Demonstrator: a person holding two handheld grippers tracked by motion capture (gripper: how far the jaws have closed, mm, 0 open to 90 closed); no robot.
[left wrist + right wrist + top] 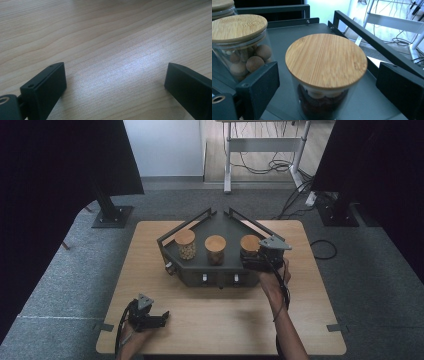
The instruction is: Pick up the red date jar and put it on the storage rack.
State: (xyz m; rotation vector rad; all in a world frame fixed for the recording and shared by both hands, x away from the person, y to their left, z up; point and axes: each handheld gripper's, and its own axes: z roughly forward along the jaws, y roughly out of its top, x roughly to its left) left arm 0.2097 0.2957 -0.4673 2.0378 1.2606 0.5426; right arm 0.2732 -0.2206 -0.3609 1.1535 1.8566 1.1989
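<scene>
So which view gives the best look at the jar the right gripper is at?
The right gripper view: the right-hand jar stands between that gripper's open jaws, its bamboo lid and dark contents plain. The high view shows it small on the tray, partly covered by the right gripper. The left gripper view looks at the bare table.

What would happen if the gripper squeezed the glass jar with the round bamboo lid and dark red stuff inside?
The glass jar with the round bamboo lid looks smooth, so it might slip. Glass is probably breakable, so squeeze gently. It is squat and filled, so likely steady and fairly heavy. The right gripper straddles it, jaws open.
</scene>
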